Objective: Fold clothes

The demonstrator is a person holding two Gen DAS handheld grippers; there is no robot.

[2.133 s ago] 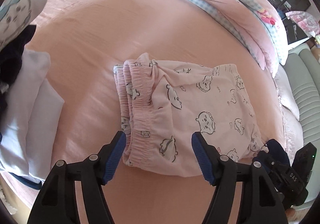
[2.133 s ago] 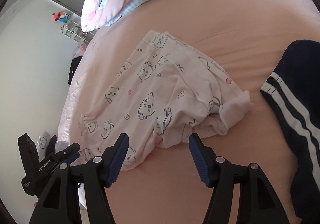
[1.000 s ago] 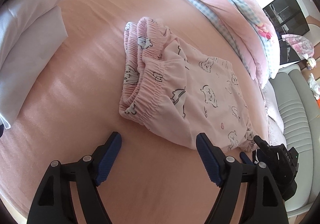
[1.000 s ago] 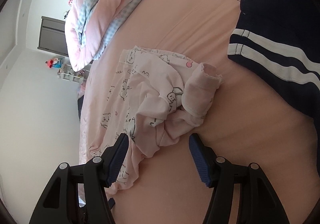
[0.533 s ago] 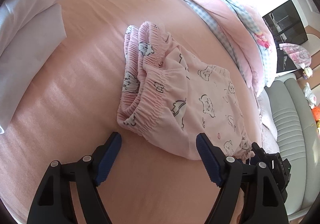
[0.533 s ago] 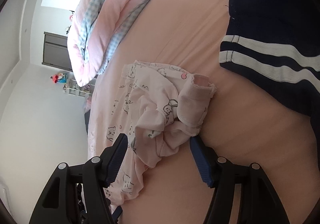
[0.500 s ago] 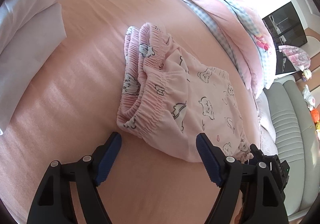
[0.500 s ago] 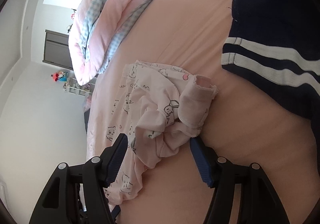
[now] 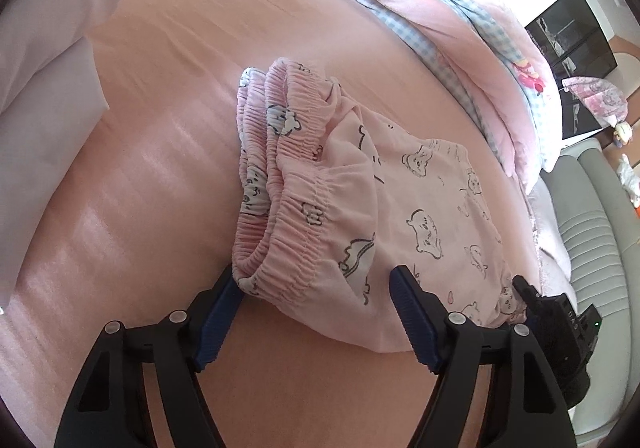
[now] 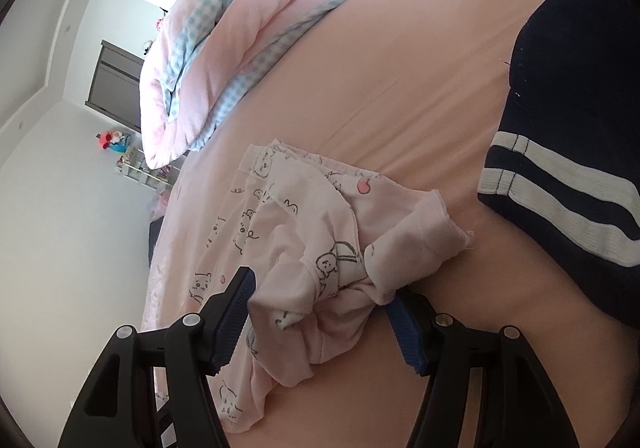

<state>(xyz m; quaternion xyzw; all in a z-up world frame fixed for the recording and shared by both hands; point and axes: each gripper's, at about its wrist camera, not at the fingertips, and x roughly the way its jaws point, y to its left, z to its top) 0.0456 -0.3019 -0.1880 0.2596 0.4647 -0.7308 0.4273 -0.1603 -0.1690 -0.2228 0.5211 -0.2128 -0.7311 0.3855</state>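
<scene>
Folded pink pyjama trousers with a bear print lie on the pink bed sheet, elastic waistband toward me. My left gripper is open, its blue fingers astride the near waistband corner. In the right wrist view the bunched leg ends of the same trousers sit between the open fingers of my right gripper. The right gripper's black body shows at the trousers' far end in the left wrist view.
A rolled pink and blue-checked duvet lies along the far side of the bed. White pillows lie at the left. A navy garment with white stripes lies right of the trousers. A grey sofa stands beyond the bed.
Both grippers have moved forward onto the trousers: the left now straddles the waistband corner and the right straddles the bunched leg ends. Both stay open.
</scene>
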